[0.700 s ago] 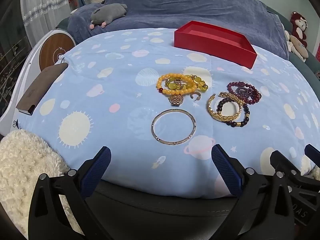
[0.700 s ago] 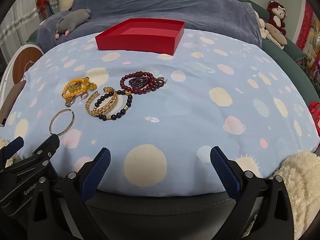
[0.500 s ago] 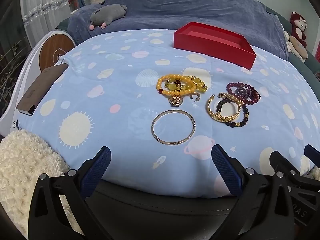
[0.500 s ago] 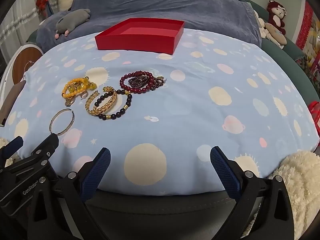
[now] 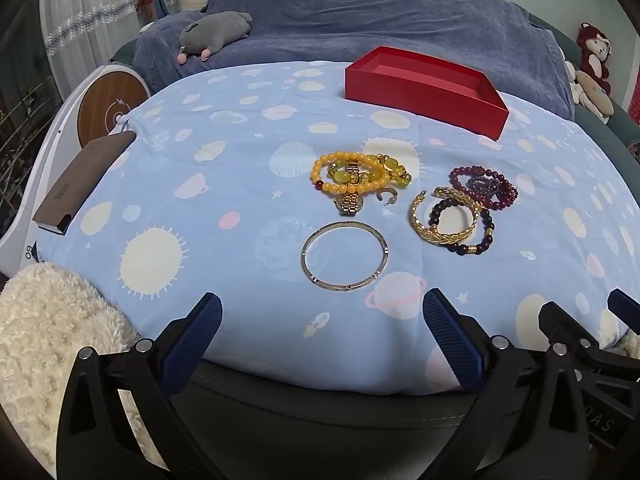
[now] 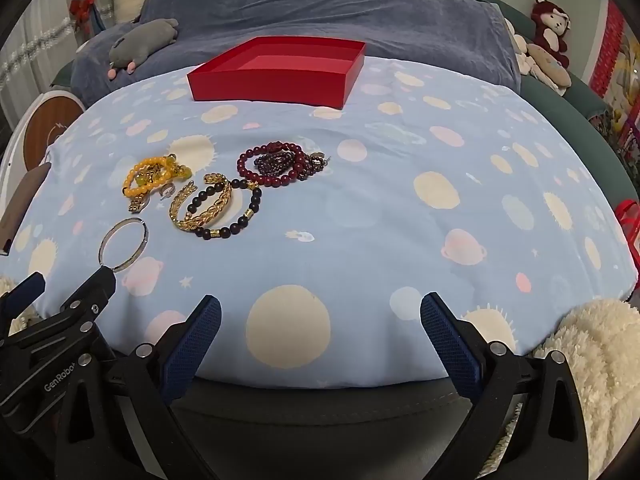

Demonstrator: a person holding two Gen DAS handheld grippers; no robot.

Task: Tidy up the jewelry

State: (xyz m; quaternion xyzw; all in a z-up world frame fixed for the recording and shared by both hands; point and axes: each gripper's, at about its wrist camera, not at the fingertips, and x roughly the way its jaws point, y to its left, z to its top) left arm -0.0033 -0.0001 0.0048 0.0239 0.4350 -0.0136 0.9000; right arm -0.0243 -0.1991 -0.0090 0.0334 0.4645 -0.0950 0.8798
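Observation:
Jewelry lies on a blue planet-print cloth (image 5: 224,184). A silver bangle (image 5: 344,256) lies nearest, just ahead of my left gripper (image 5: 322,334), which is open and empty. Behind it are yellow bead bracelets with a gold watch (image 5: 356,178), a gold cuff (image 5: 444,216) with a black bead bracelet (image 5: 486,236), and dark red bead bracelets (image 5: 486,188). An empty red tray (image 5: 424,86) stands at the back. My right gripper (image 6: 320,336) is open and empty at the cloth's near edge, right of the jewelry (image 6: 218,206); the tray (image 6: 276,76) lies far ahead.
A dark flat case (image 5: 82,180) lies on the cloth's left edge. White fluffy fabric (image 5: 44,332) sits at the near left and in the right wrist view (image 6: 592,352) at near right. A grey plush (image 5: 214,34) lies on the blue blanket behind.
Both grippers have barely shifted; the jewelry and tray have not moved.

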